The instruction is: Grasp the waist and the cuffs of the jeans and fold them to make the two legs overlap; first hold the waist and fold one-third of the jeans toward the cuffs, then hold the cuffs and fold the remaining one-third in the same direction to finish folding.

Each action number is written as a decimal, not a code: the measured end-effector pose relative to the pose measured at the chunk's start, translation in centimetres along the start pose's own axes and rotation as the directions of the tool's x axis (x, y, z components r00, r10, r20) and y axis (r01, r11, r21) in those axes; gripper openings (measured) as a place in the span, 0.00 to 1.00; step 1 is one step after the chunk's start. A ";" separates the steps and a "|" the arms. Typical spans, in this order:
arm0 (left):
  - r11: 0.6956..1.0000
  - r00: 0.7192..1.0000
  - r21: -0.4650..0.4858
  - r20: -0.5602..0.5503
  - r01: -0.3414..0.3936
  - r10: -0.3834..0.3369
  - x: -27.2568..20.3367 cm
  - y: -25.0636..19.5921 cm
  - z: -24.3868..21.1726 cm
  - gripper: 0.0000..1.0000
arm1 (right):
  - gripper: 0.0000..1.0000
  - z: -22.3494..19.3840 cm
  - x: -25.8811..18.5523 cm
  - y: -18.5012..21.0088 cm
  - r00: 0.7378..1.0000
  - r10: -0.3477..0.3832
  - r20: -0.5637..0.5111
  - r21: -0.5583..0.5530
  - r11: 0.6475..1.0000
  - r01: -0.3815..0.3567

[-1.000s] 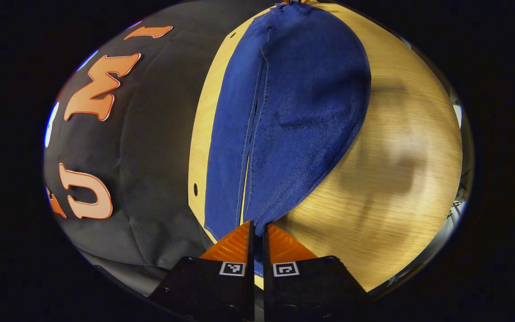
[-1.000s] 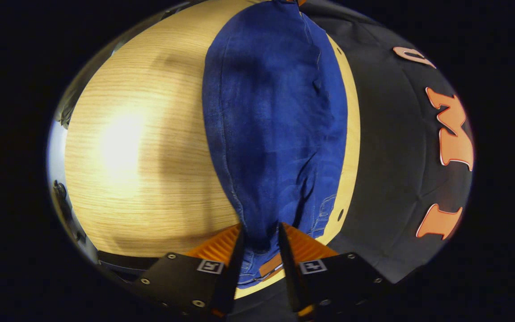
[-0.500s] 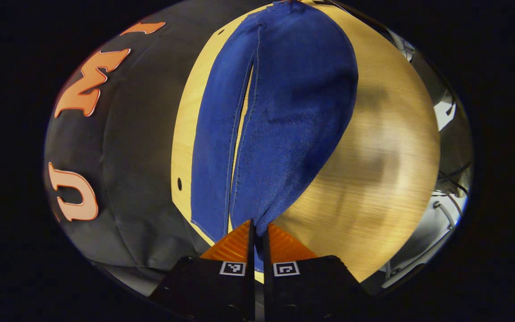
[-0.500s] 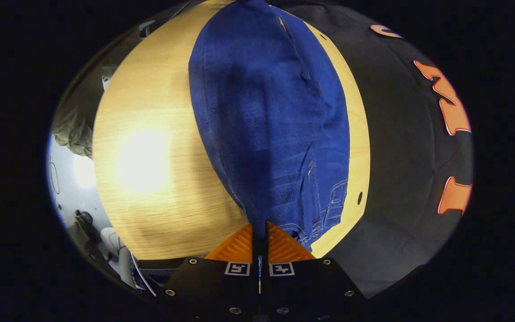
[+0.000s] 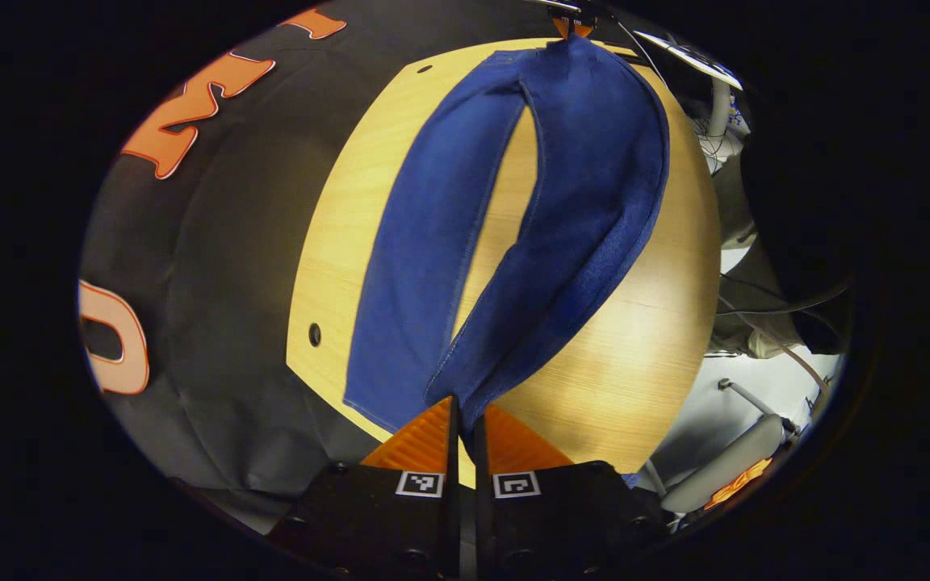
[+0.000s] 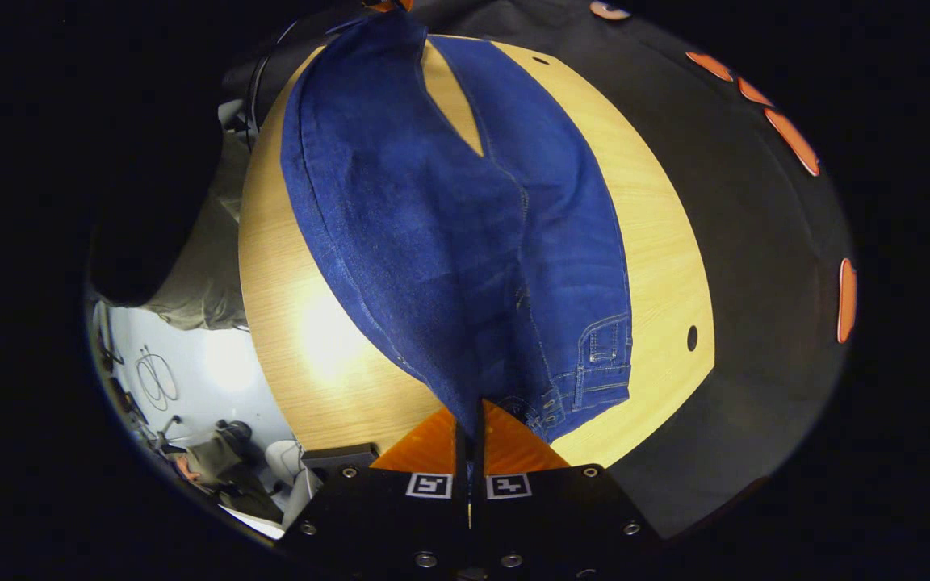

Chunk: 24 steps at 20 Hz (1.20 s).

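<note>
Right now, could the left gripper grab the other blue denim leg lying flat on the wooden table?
Probably not: the left gripper has its jaws shut on the lifted leg's cuff. The flat blue denim leg lies uncovered on the wooden table close by.

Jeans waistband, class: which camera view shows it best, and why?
The right gripper view. There the jeans show the waistband with its belt loops and stitching, close to the right gripper, which pinches it. The left gripper view shows the legs and a cuff in the left gripper; the waist is far off.
</note>
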<state>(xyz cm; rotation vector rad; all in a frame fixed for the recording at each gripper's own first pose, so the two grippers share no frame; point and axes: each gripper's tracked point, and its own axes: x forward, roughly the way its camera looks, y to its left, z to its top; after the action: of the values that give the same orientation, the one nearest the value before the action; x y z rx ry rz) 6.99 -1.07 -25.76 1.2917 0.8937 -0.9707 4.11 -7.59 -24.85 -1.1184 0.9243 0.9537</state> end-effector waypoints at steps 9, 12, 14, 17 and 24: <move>0.975 0.973 -0.031 -0.072 0.219 -0.220 7.1 12.7 1.6 0.06 | 0.01 2.3 2.8 -14.3 0.999 0.038 -0.010 0.203 0.978 -0.035; 0.940 0.932 -0.098 -0.132 0.326 -0.337 11.6 14.1 1.5 0.06 | 0.01 3.2 6.5 -17.1 0.999 0.032 -0.021 0.277 0.960 -0.025; 0.906 0.897 -0.159 -0.153 0.393 -0.415 13.9 14.0 1.7 0.06 | 0.01 3.5 8.7 -18.1 0.998 0.042 -0.040 0.327 0.945 -0.026; 0.901 0.891 -0.195 -0.172 0.387 -0.420 17.7 15.5 1.3 0.06 | 0.01 3.5 10.9 -18.8 0.997 0.047 -0.065 0.369 0.929 -0.020; 0.829 0.827 -0.318 -0.185 0.461 -0.531 19.8 13.7 0.0 0.06 | 0.01 4.3 11.7 -19.7 0.998 0.040 -0.040 0.472 0.881 -0.016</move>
<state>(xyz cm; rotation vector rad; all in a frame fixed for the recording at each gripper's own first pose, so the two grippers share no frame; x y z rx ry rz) 26.79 -2.20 -39.41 0.9857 1.5774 -1.0476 26.86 -4.96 -29.24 -0.7126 1.1417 0.6717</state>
